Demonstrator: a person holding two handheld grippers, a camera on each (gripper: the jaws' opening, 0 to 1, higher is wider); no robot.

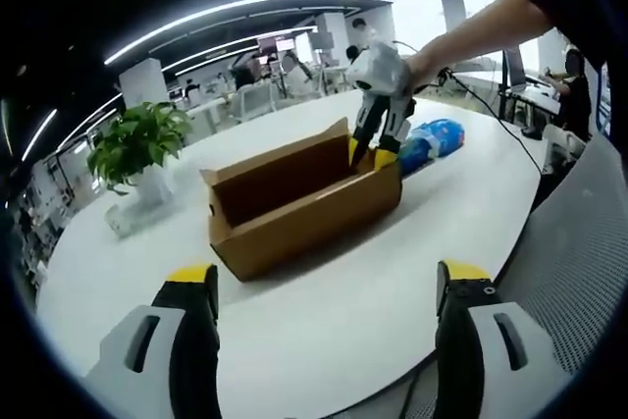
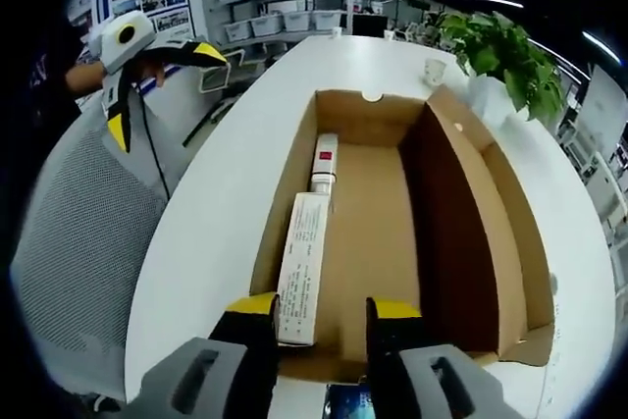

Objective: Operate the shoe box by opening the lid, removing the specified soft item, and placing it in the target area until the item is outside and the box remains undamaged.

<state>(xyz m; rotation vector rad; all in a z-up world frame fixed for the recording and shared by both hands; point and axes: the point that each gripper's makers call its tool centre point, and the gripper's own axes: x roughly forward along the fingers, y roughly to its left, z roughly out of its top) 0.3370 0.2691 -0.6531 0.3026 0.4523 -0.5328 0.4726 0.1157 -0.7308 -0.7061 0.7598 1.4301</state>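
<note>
An open brown shoe box (image 1: 304,205) lies on the round white table (image 1: 324,321), its lid flap standing along the far side. My right gripper (image 1: 371,152) hangs at the box's right end, tips just inside the rim, jaws a little apart and holding nothing. A blue soft package (image 1: 433,139) rests on the table just beyond that end. Inside the box (image 2: 451,223) lie a long white carton (image 2: 303,262) and a white tube (image 2: 324,159). My right gripper (image 2: 322,316) is over the near end. My left gripper (image 1: 326,282) is open, short of the box.
A potted plant (image 1: 137,144) stands left of the box, near a small clear cup. A grey mesh chair (image 2: 78,242) sits at the table's edge, with my left gripper (image 2: 128,56) held above it. Desks and people fill the office behind.
</note>
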